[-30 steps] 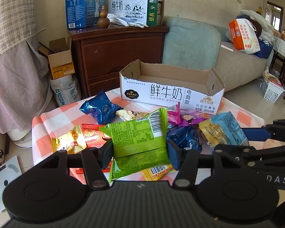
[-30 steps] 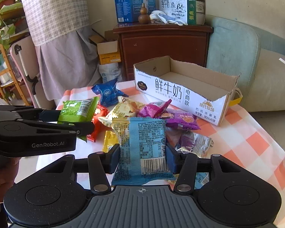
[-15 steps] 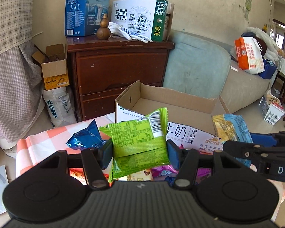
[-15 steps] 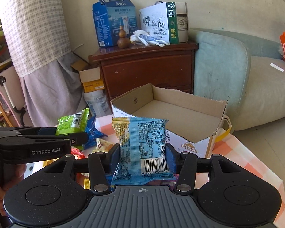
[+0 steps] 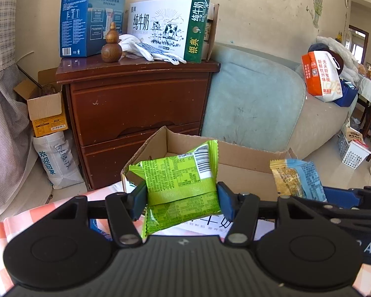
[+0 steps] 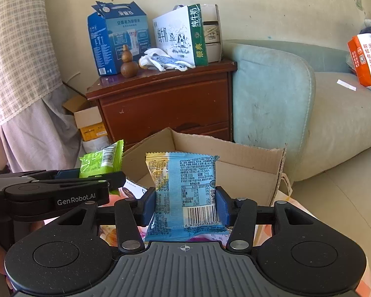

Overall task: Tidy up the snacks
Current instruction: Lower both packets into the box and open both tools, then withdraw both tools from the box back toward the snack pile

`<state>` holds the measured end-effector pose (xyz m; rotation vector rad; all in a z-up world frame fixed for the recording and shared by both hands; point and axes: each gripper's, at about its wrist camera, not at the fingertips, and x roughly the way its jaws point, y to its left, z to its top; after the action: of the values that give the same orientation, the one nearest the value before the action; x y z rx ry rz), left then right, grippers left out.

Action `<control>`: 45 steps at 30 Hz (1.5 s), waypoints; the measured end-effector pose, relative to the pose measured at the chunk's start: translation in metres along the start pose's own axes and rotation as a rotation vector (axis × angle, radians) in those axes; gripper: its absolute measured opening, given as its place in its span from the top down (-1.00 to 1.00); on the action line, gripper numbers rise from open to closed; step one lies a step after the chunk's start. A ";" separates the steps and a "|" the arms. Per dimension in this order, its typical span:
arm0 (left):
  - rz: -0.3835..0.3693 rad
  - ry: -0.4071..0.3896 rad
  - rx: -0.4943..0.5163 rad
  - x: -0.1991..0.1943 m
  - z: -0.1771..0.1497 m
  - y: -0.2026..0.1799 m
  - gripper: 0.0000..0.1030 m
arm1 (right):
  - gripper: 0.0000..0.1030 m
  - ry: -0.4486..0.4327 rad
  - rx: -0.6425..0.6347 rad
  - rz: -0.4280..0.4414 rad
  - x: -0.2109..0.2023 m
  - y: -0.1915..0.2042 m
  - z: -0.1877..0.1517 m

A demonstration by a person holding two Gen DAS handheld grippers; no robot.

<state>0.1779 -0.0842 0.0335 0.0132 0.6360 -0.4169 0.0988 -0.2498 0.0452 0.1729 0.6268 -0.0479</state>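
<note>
The green snack packet [image 5: 179,185] is sitting pinched between the blue pads of the left gripper [image 5: 181,199], held up in front of the open cardboard box [image 5: 244,170]. The blue snack packet [image 6: 185,193] is being clamped the same way by the right gripper [image 6: 185,203], also in front of the box, to the green packet's right. The box floor is staying hidden behind both packets (its printed front is mostly cut off too). Beneath the box, a checked tablecloth [image 5: 2,225] is peeking out. Behind the box a brown wooden cabinet [image 5: 136,99] is carrying milk cartons [image 5: 165,24], with a pale blue sofa [image 5: 254,104] beside it.
</note>
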 end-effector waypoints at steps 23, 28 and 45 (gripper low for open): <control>0.024 0.111 -0.044 0.098 0.001 0.006 -0.49 | -0.18 0.137 0.231 -0.105 0.068 -0.038 0.005; 0.030 0.129 -0.028 0.096 0.001 0.004 -0.50 | -0.18 0.189 0.278 -0.137 0.074 -0.046 0.000; 0.022 0.182 0.002 0.046 -0.006 -0.004 -0.64 | -0.24 0.173 0.220 -0.178 0.056 -0.052 0.003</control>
<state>0.2062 -0.1047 0.0024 0.0605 0.8145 -0.3982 0.1410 -0.3008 0.0070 0.3367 0.8081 -0.2764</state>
